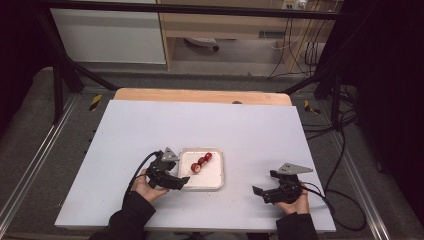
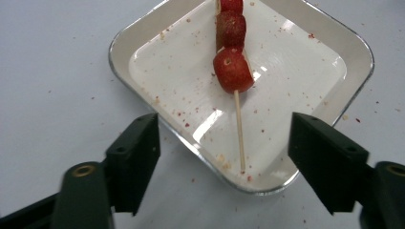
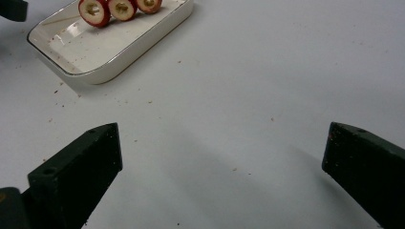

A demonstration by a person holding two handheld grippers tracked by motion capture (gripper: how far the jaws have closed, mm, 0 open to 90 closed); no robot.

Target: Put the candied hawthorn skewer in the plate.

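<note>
Left gripper view alone reveals the skewer's [image 2: 239, 133] bare stick between wide jaws; right jaws wide too.

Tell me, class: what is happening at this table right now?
A person holds a pair of tongs in each hand over a white table. The left tongs are open, with the bare end of a skewer between the jaws but not yet gripped. The skewer carries red fruit pieces and lies in a square white dish dotted with crumbs. The right tongs are open over bare tabletop, away from the dish.
</note>
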